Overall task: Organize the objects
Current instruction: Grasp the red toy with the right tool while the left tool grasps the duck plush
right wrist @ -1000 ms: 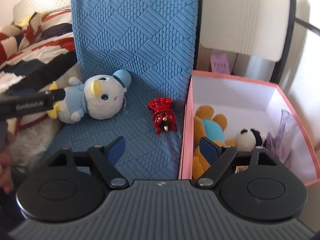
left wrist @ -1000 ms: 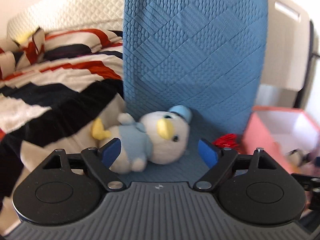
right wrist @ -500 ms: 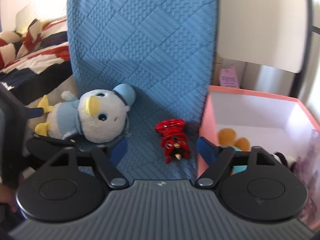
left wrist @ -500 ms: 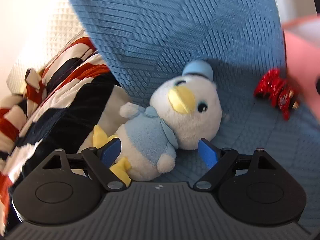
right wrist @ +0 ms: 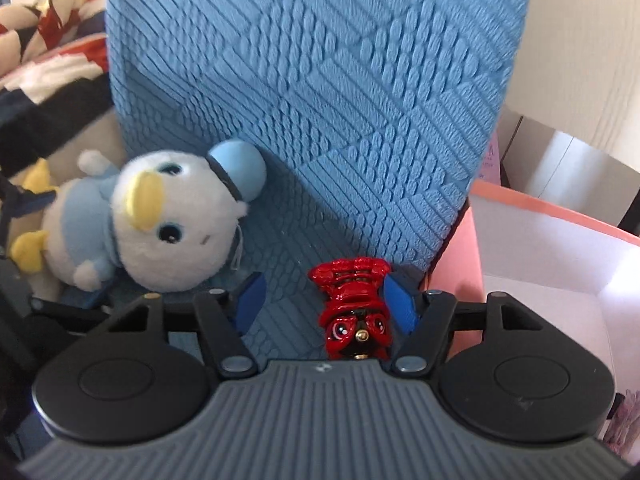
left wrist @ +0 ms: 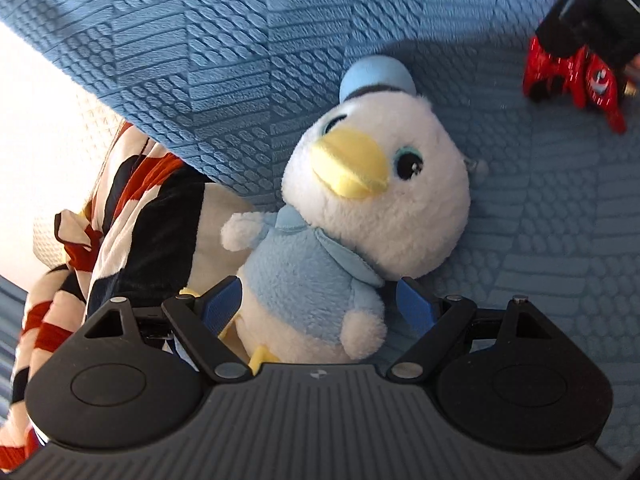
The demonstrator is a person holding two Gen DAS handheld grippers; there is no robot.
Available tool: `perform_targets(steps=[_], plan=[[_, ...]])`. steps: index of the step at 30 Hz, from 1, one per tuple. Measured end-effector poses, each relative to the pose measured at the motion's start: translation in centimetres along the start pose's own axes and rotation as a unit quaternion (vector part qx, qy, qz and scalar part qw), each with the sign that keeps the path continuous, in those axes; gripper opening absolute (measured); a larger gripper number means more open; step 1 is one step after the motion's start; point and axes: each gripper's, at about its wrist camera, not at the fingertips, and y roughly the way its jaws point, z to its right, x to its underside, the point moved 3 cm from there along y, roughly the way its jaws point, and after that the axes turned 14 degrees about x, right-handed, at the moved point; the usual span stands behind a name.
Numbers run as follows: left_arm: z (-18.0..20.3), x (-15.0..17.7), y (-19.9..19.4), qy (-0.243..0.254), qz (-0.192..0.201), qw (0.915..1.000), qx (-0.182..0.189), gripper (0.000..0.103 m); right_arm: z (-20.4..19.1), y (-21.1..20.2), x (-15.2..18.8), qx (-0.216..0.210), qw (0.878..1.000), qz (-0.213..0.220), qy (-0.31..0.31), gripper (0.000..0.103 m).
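Left gripper [left wrist: 318, 307] and right gripper [right wrist: 325, 297] look alike: ribbed grey body, two round black discs, black linkage arms with silver screws, blue finger pads [left wrist: 222, 304].

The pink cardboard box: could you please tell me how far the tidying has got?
Done: no toy shows in the pink cardboard box. In hand: the open left gripper straddles the white-and-blue plush duck; the jaws of the right gripper have just been closing, the glossy red toy figure between them, ungripped. Left: grasping and probably boxing both.
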Motion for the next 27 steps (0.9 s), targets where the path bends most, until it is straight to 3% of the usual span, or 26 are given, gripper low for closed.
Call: perform_targets(steps=[4, 14, 20, 27], plan=[[-0.2, 0.3, 1.1, 0.014, -0.017, 0.9997, 0.004, 0.088, -0.2, 1.7, 0.3, -0.002, 0.999, -0.034, -0.008, 0.053], [0.4, 0.6, 3.8, 0.072, -0.053, 0.9958, -0.019, 0.092, -1.3, 4.1, 0.7, 0.029, 0.997, -0.038, -0.058, 0.053], [0.7, 0.8, 5.3, 0.125, -0.071, 0.9886, -0.046, 0.094, -1.9, 4.8, 0.8, 0.037, 0.996, -0.035, -0.074, 0.053], [0.4, 0.4, 6.5, 0.139, -0.078, 0.9858, -0.054, 0.095, -2.2, 6.0, 1.5, 0.072, 0.992, -0.046, -0.096, 0.054]])
